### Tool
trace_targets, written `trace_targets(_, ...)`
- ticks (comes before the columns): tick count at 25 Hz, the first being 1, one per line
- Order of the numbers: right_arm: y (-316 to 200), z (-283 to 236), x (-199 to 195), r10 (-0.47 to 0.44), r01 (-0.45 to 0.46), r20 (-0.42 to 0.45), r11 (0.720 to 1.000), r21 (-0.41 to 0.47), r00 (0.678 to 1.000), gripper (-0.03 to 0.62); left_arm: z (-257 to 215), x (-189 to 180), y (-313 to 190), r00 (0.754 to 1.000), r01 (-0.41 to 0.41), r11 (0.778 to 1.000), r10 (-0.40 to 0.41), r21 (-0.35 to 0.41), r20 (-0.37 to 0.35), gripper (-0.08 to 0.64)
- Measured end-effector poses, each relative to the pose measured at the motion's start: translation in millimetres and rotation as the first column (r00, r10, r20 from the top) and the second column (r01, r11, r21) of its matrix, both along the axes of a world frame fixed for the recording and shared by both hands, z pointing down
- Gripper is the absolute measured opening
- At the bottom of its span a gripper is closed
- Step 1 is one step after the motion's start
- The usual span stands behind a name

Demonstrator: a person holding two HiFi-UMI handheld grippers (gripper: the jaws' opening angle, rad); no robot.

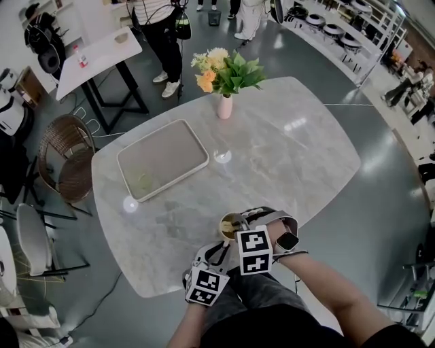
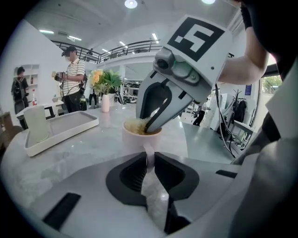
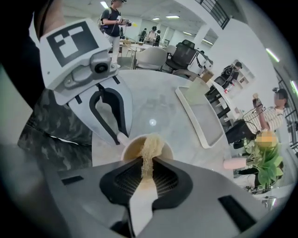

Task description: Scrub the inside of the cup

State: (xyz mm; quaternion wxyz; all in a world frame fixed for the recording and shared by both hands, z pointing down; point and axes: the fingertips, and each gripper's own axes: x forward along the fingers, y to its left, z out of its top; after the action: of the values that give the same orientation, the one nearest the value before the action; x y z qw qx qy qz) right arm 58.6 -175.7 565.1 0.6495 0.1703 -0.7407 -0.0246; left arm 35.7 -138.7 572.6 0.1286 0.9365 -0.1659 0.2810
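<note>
Head view steeply overhead; gripper views closely share the cup [image 2: 135, 142]

I work in a big open office hall. Around my marble table [image 1: 285, 156] stand a white desk [image 1: 95, 58] and office chairs [image 3: 181, 53], under ceiling lights [image 2: 131, 3] and an upstairs railing [image 2: 125, 46].

From the head view the right hand-held gripper [image 1: 239, 231] covers half the cup [image 1: 226, 222], with the scrubber [image 3: 150, 149] partly hidden inside.

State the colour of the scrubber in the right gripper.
The scrubber is pale tan; the right gripper view shows it best.
</note>
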Motion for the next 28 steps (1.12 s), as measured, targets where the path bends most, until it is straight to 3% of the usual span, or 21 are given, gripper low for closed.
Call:
trace_targets(7, -5, 3, 6, -0.128, 0.139, -0.173, 0.989, 0.054, 0.977, 0.061, 0, 0, 1, 1.000, -0.008, 1.000, 0.008, 0.013, 0.014, 0.060)
trace_targets(11, -7, 12, 5, -0.134, 0.134, -0.176, 0.991, -0.011, 0.975, 0.060, 0, 0, 2, 1.000, -0.014, 1.000, 0.014, 0.016, 0.019, 0.060)
trace_targets(13, -6, 19, 2, -0.090, 0.079, -0.122, 0.992, -0.098, 0.988, 0.060, -1, 0, 1, 1.000, -0.012, 1.000, 0.012, 0.016, 0.017, 0.060)
trace_targets(15, -3, 21, -3, -0.007, 0.002, -0.021, 0.972, -0.235, 1.000, 0.060, 0, 0, 0, 1.000, -0.007, 1.000, 0.006, 0.017, 0.014, 0.060)
trace_targets(17, 2, 18, -9, 0.094, -0.060, 0.072, 0.923, -0.380, 0.993, 0.060, 1, 0, -2, 1.000, 0.001, 1.000, -0.001, 0.016, 0.013, 0.060)
trace_targets(19, 4, 13, -11, 0.178, -0.103, 0.117, 0.876, -0.472, 0.977, 0.060, 1, -1, -2, 1.000, 0.007, 1.000, -0.007, 0.014, 0.016, 0.060)
trace_targets(23, 6, -5, -6, 0.304, -0.167, 0.188, 0.837, -0.521, 0.934, 0.060, 0, -2, -2, 1.000, 0.006, 1.000, -0.007, 0.022, 0.028, 0.060)
trace_targets(26, 3, -21, -2, 0.354, -0.186, 0.255, 0.840, -0.511, 0.900, 0.061, 1, -1, -3, 0.999, 0.001, 1.000, -0.002, 0.030, 0.034, 0.060)
trace_targets(28, 4, -27, -2, 0.329, -0.161, 0.283, 0.859, -0.485, 0.901, 0.060, 2, -2, -4, 0.999, 0.005, 1.000, -0.006, 0.029, 0.035, 0.060)
